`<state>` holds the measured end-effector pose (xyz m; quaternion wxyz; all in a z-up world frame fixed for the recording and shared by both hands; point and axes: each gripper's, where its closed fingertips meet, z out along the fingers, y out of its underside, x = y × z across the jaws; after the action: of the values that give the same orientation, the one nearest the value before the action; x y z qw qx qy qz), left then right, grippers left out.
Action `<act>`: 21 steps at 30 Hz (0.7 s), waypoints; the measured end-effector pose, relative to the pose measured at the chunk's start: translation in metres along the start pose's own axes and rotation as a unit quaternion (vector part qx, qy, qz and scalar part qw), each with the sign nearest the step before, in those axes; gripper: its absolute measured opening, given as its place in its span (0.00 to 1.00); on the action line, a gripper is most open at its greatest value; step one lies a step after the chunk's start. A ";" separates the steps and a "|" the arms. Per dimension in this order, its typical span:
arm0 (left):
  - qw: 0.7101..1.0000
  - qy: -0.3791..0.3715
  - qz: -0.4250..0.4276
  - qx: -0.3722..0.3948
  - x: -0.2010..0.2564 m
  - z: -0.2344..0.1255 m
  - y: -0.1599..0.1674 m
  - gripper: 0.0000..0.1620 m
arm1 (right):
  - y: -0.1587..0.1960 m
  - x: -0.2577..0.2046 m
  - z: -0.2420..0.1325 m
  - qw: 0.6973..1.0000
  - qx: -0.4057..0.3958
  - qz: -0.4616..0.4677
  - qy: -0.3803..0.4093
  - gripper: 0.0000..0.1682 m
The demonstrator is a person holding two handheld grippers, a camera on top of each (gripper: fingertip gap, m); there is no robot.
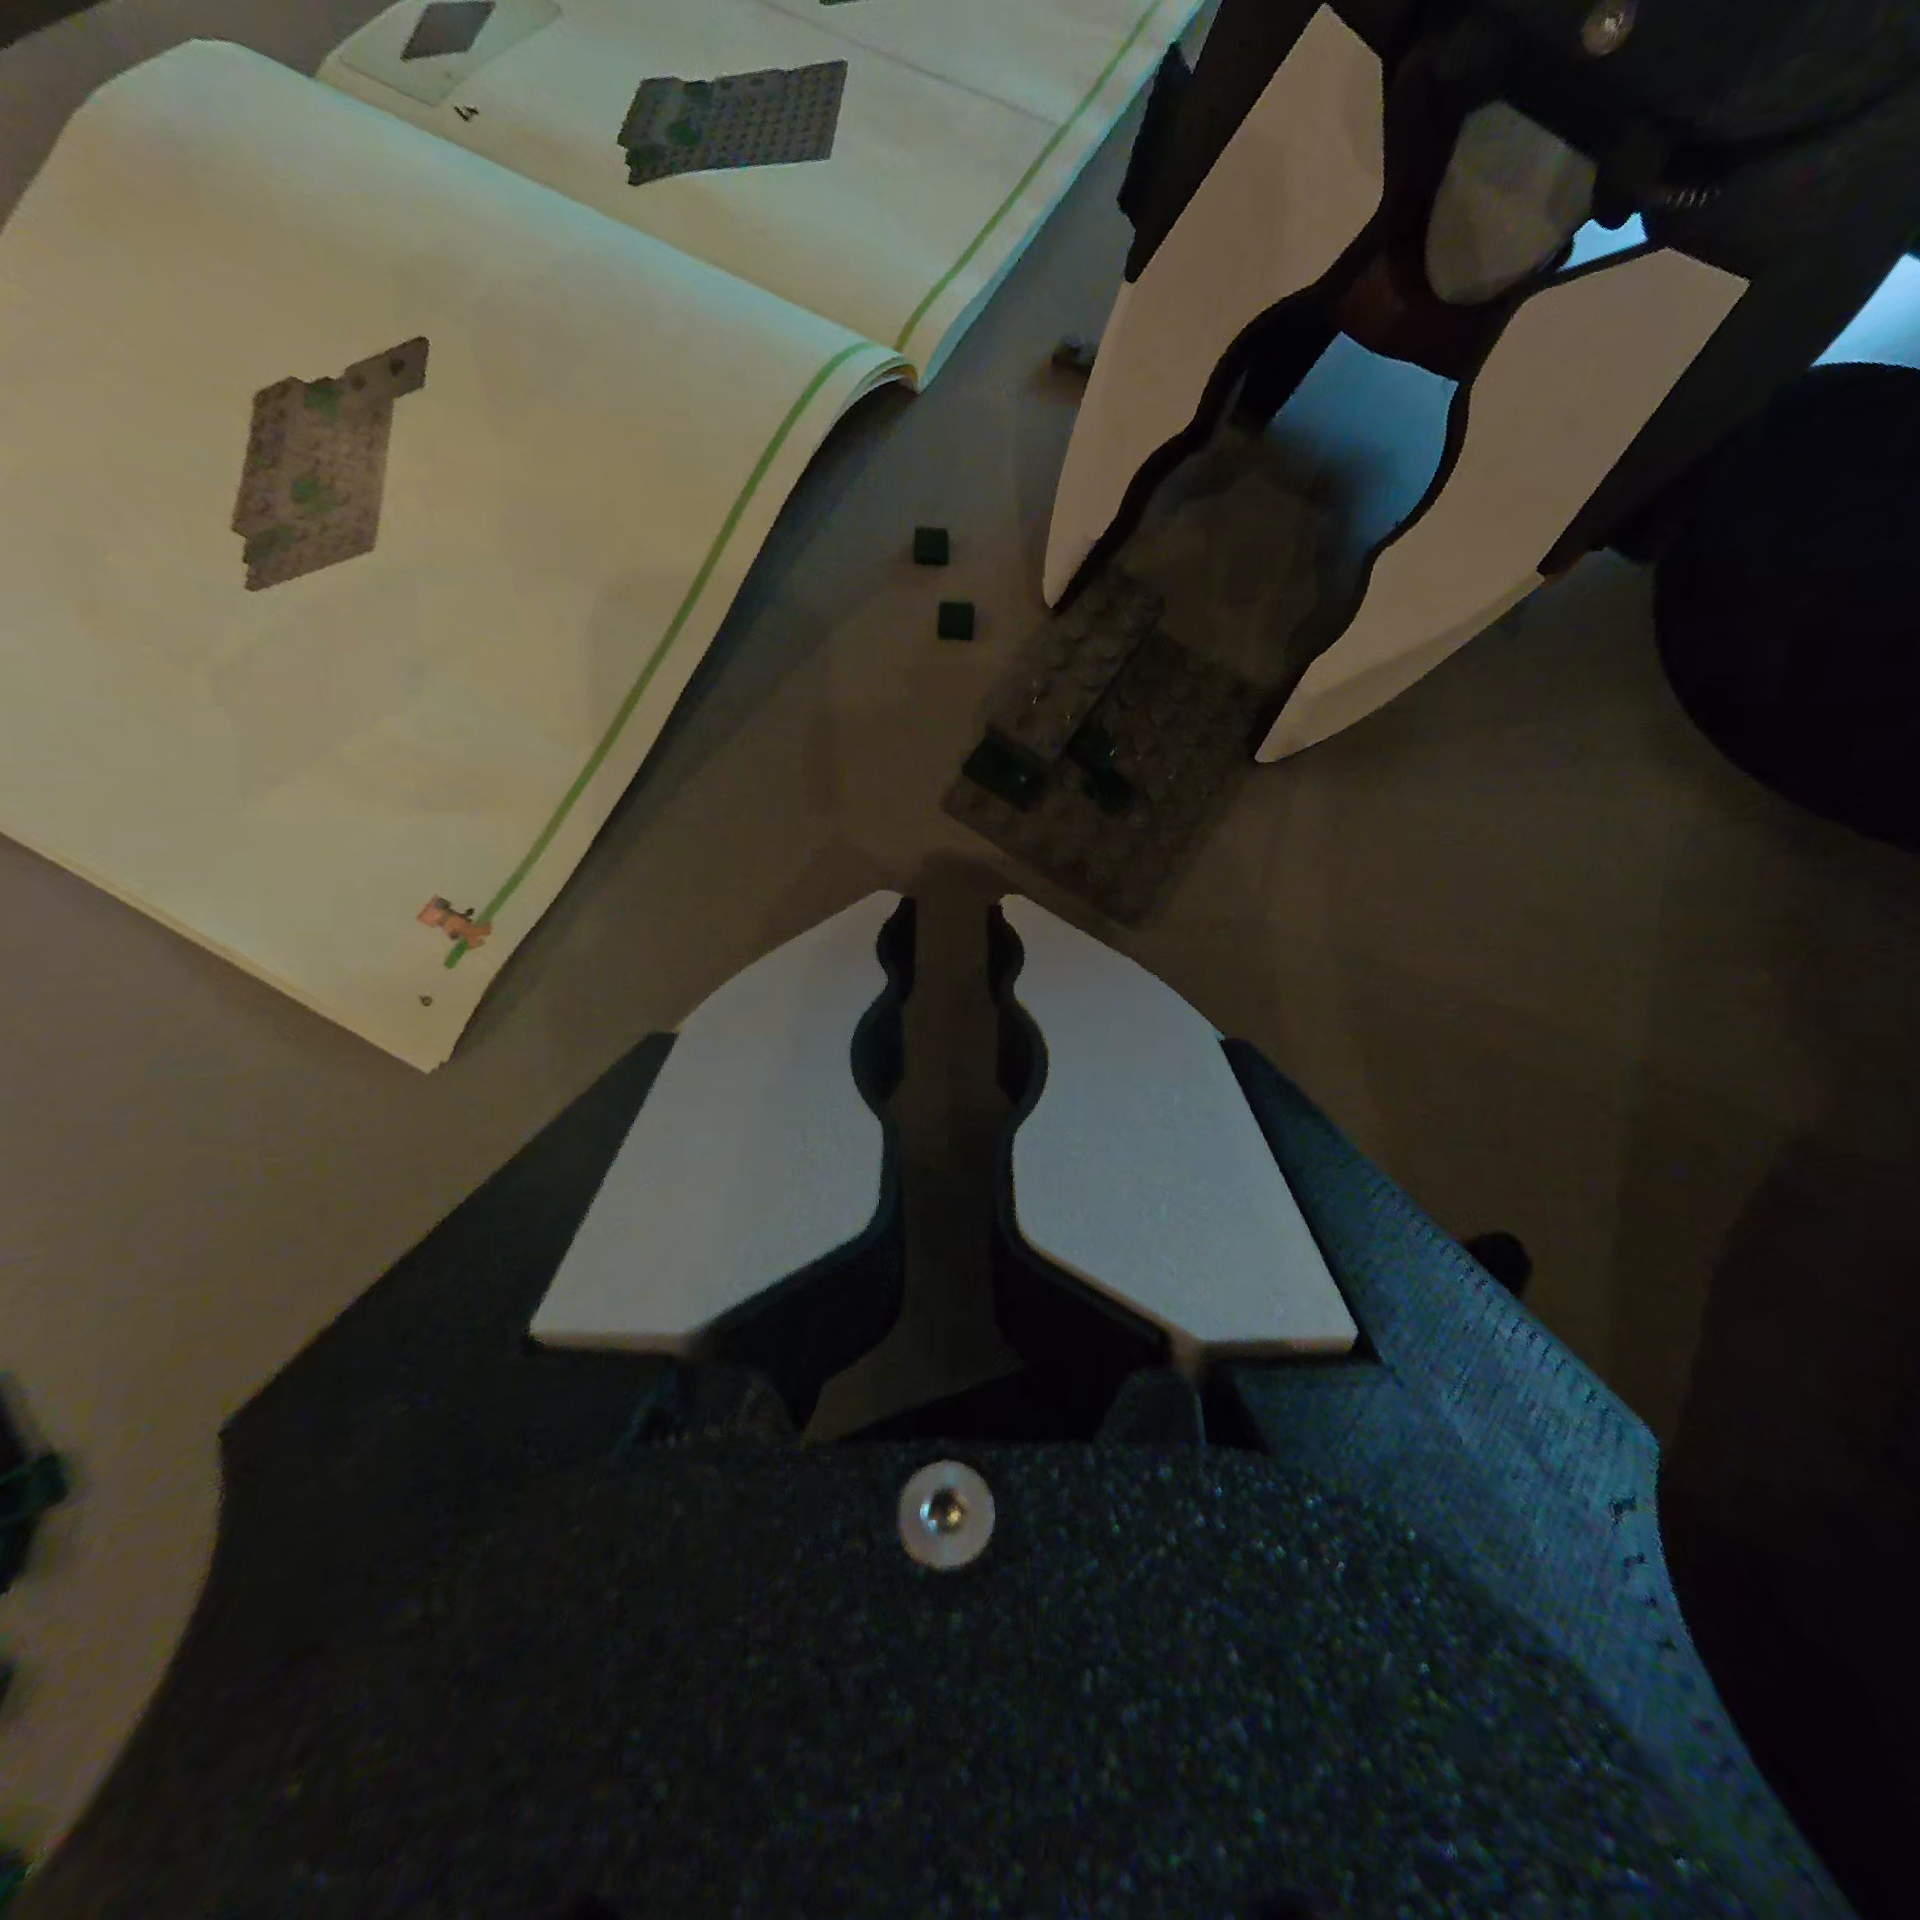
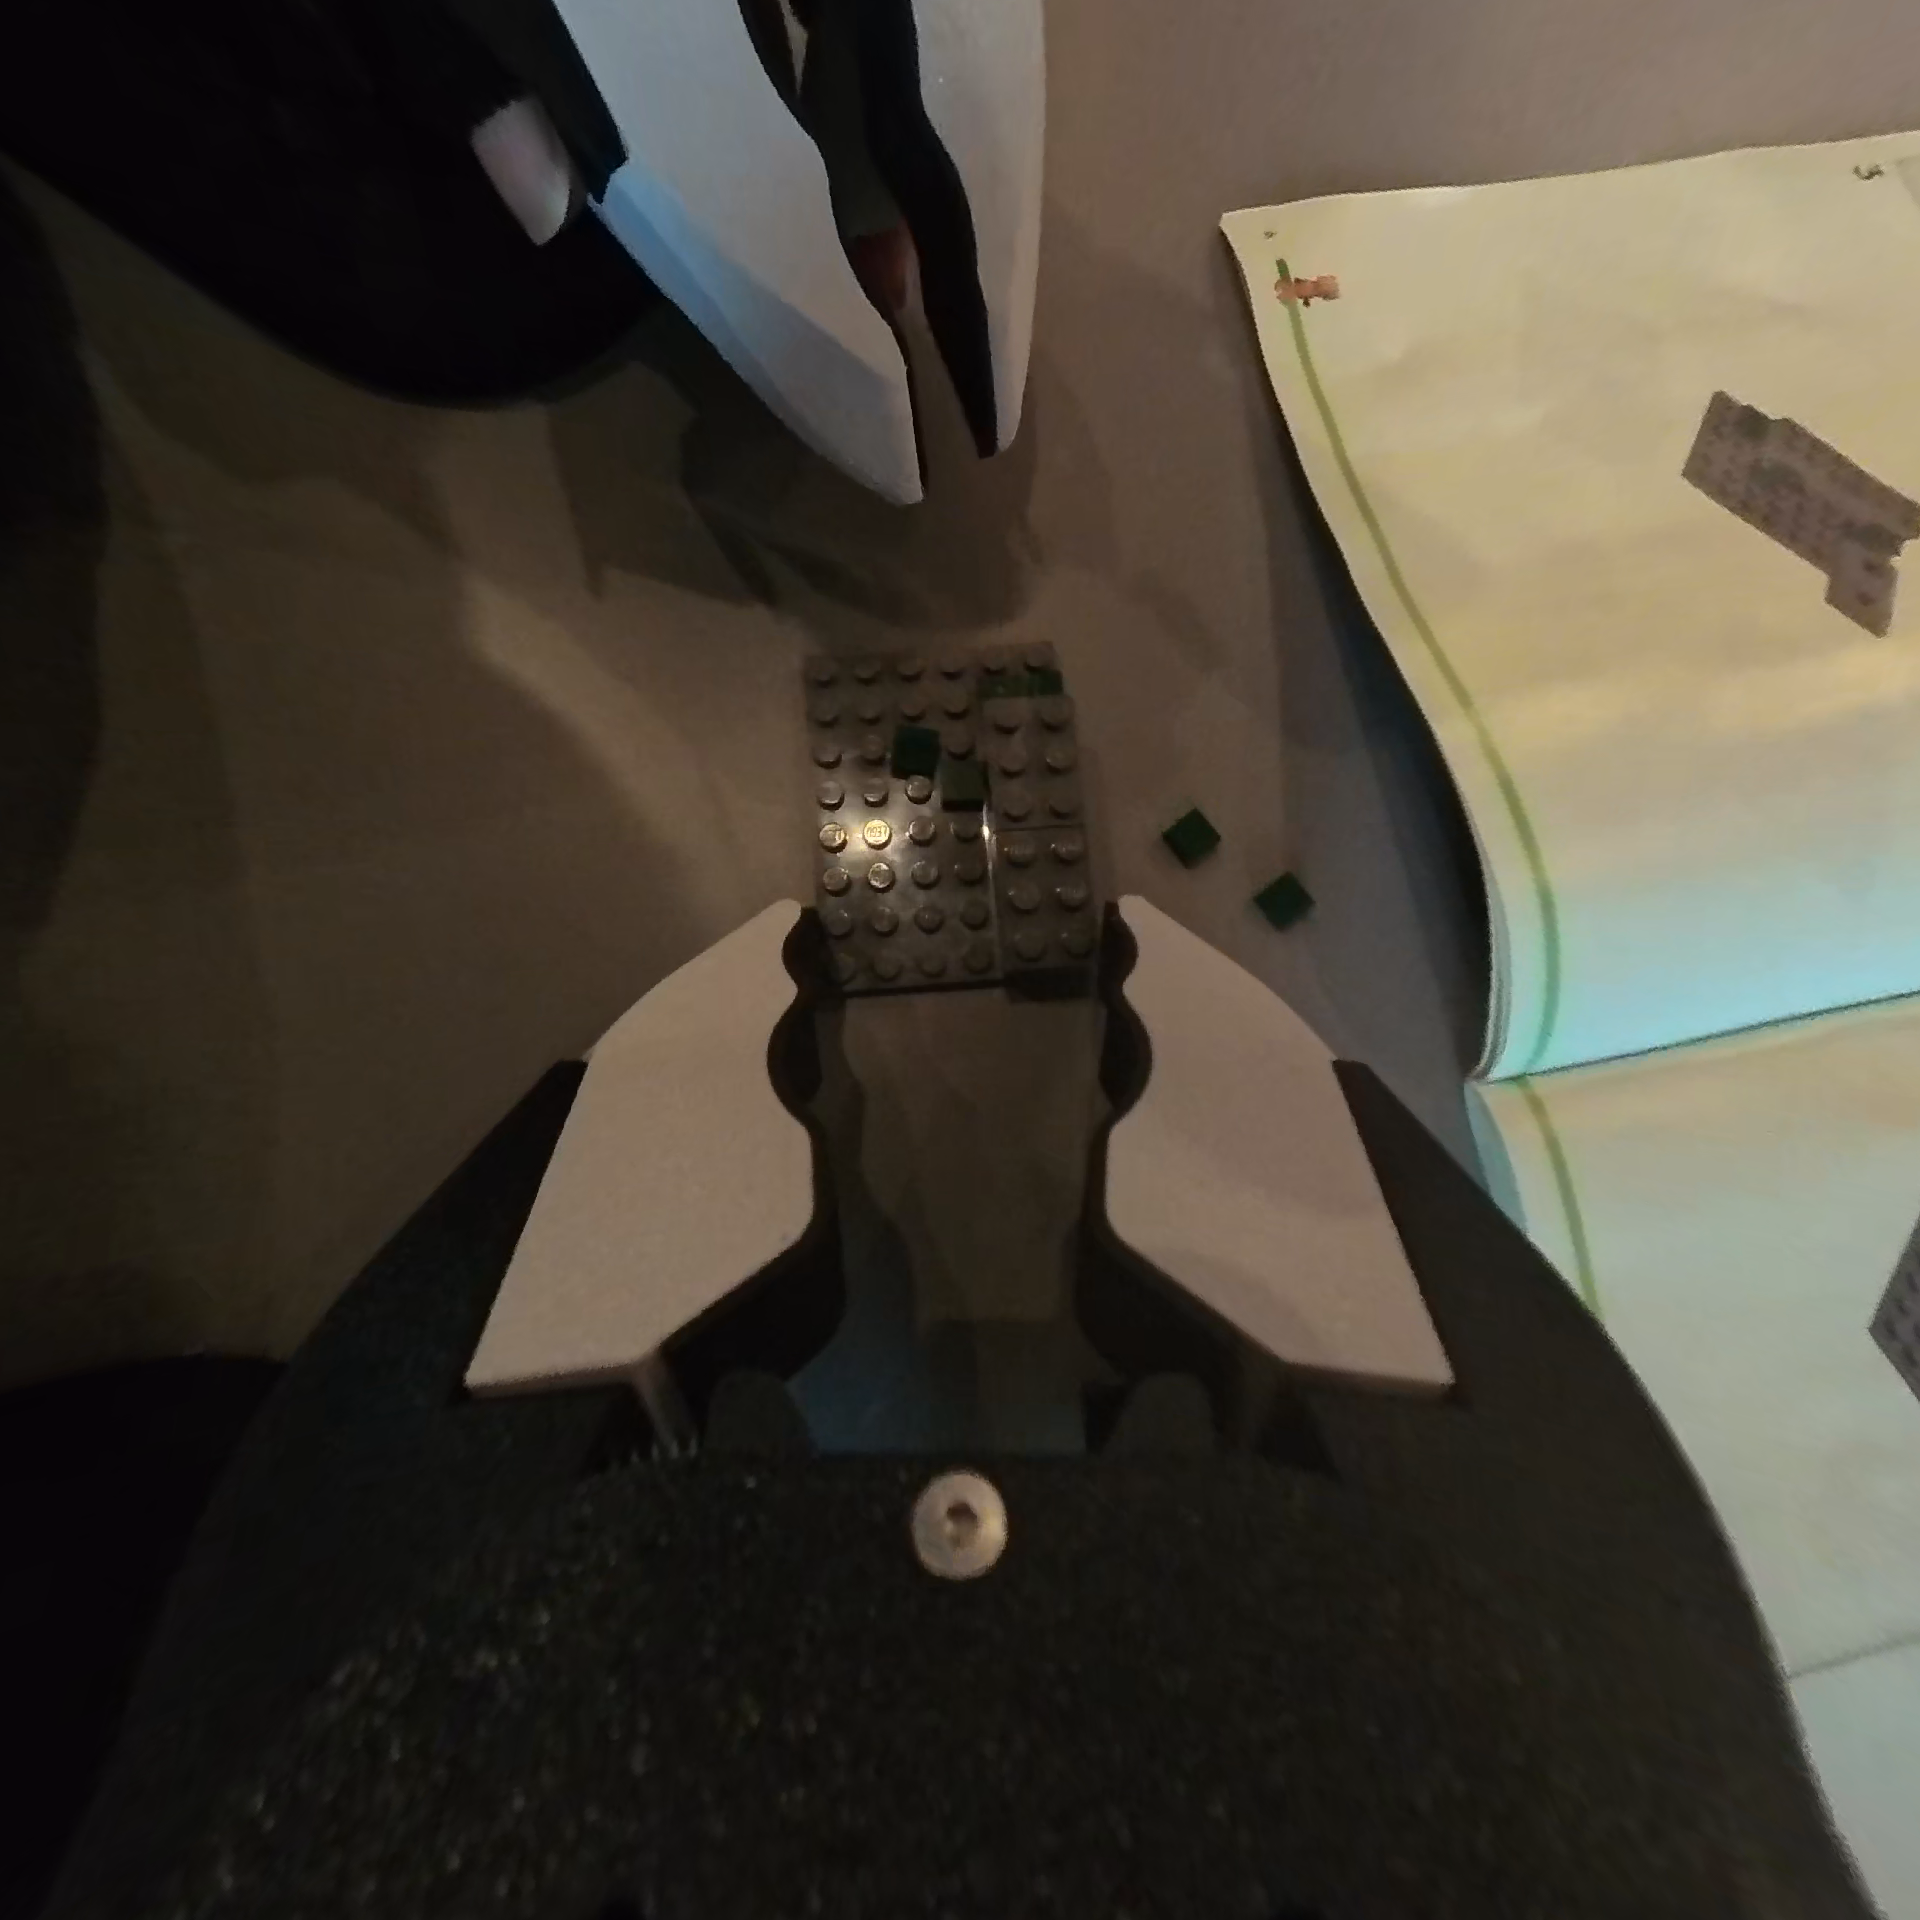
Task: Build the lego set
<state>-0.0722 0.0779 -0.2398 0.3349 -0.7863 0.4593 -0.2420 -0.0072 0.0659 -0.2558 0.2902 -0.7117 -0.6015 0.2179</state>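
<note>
A grey studded baseplate (image 1: 1091, 831) (image 2: 904, 894) lies on the table, with lighter grey plates (image 2: 1044, 831) along one side and two dark green tiles (image 2: 914, 750) (image 1: 1003, 774) on it. My right gripper (image 2: 956, 914) (image 1: 1158, 675) straddles the near end of the baseplate, its pads against both long sides. My left gripper (image 1: 948, 904) (image 2: 956, 473) hovers just off the plate's opposite end, its jaws a narrow gap apart with nothing between them. Two loose dark green tiles (image 1: 930, 545) (image 2: 1190, 834) lie on the table beside the plate.
An open instruction booklet (image 1: 416, 520) (image 2: 1662, 675) lies beside the plate, just past the loose tiles. A dark rounded object (image 1: 1787, 582) sits on the plate's other side. Some dark pieces (image 1: 26, 1486) show at the left edge. The gap from one gripper's tips to the other's is roughly 8 cm.
</note>
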 end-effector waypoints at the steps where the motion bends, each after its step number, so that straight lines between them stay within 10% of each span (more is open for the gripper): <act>1: 1.000 0.000 0.001 0.001 0.000 0.000 0.000 0.08 | 0.000 0.000 0.000 1.000 0.000 -0.001 0.001 0.31; 11: 1.000 -0.009 0.011 0.003 0.000 -0.001 -0.001 0.08 | -0.025 0.004 -0.020 0.998 0.046 0.008 0.048 0.39; 21: 1.000 -0.013 0.014 0.010 0.000 -0.002 -0.002 0.08 | -0.044 -0.004 -0.049 0.988 0.079 0.008 0.136 0.17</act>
<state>-0.0725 0.0782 -0.2372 0.3518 -0.7798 0.4631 -0.2317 -0.0075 0.0592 -0.1904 0.4226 -0.7146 -0.5315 0.1683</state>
